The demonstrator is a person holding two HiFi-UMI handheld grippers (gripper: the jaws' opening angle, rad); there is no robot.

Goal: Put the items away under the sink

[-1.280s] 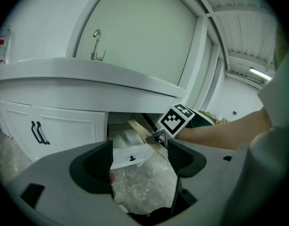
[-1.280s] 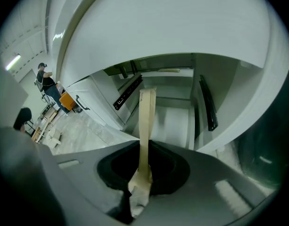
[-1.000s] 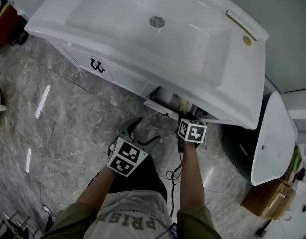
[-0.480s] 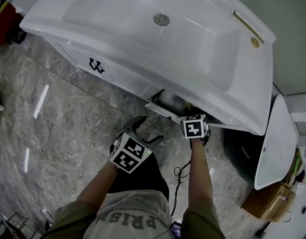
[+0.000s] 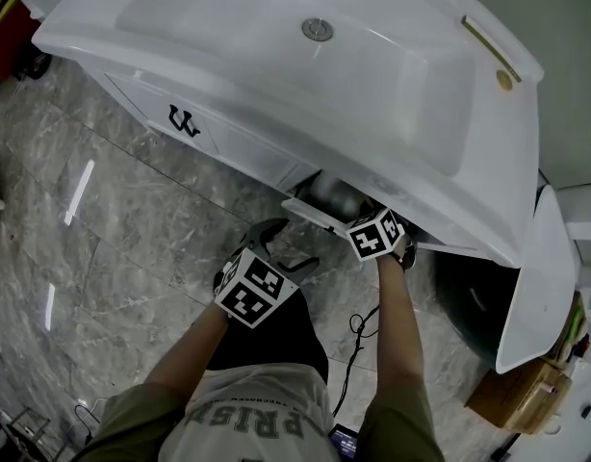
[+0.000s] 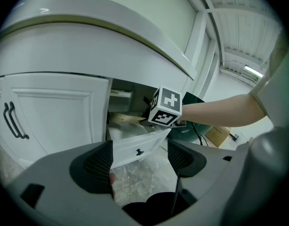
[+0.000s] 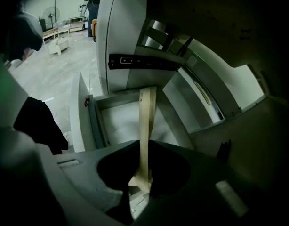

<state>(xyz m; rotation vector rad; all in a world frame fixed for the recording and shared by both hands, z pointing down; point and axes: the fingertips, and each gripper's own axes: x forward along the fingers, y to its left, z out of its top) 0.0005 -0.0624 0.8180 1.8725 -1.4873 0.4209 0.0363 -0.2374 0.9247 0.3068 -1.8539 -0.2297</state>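
The white sink (image 5: 276,37) sits on a vanity, and a shallow white drawer (image 5: 310,212) stands pulled out below it. My right gripper (image 5: 374,235) reaches into that opening, its tips hidden under the sink's rim in the head view. In the right gripper view the right gripper (image 7: 144,167) is shut on a long flat tan strip (image 7: 146,121) that points into the drawer (image 7: 118,124). My left gripper (image 5: 281,250) hangs open and empty over the floor in front of the drawer. The left gripper view shows its jaws (image 6: 140,159) apart, the drawer front's knob (image 6: 139,152) and the tan strip (image 6: 123,118).
The shut cabinet door (image 5: 214,138) with a black handle (image 5: 183,120) is left of the drawer. A dark green bin (image 5: 469,301), a second white basin (image 5: 538,277) and a cardboard box (image 5: 522,393) crowd the right. A black cable (image 5: 358,327) trails on the marble floor.
My right gripper has pushed forward under the sink, carrying the tan strip into the drawer and out of the head view. The left gripper drifted slightly forward, still open.
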